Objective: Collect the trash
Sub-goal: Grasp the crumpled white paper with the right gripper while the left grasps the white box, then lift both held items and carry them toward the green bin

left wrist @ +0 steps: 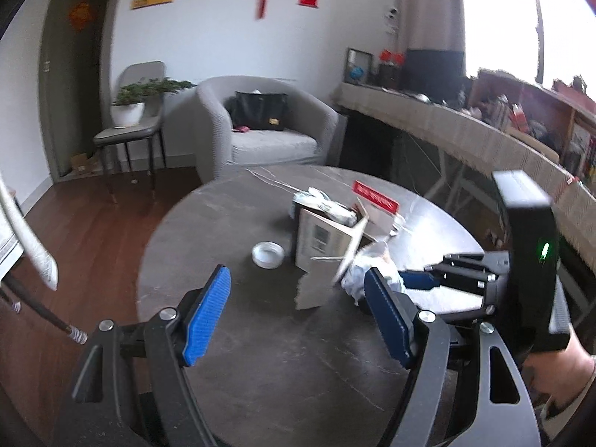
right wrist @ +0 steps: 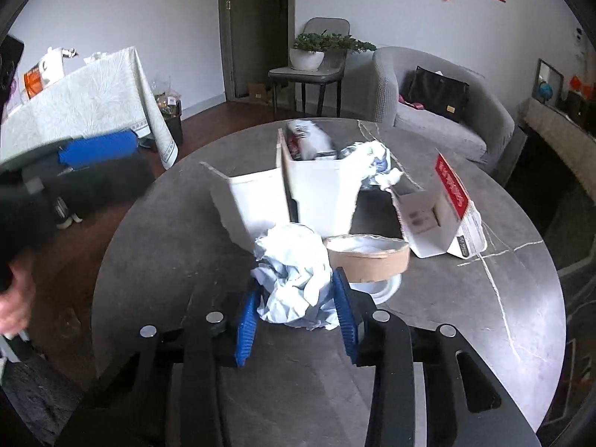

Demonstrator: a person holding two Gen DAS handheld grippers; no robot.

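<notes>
A crumpled paper wad (right wrist: 294,279) is clamped between the right gripper (right wrist: 296,320) jaws above the round table (right wrist: 503,298), the left gripper (left wrist: 298,316) jaws are held apart and empty, while the torn carton (right wrist: 443,212), tape roll (left wrist: 267,254) and stuffed white box (right wrist: 320,193) remain uncollected.

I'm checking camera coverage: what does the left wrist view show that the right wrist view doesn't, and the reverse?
Only the left wrist view shows the tape roll and the open left gripper over bare table.

Only the right wrist view shows the brown round container and the cloth-covered table.

Both show the right gripper closed on the crumpled paper, the open cardboard box, the round table and the armchair.
</notes>
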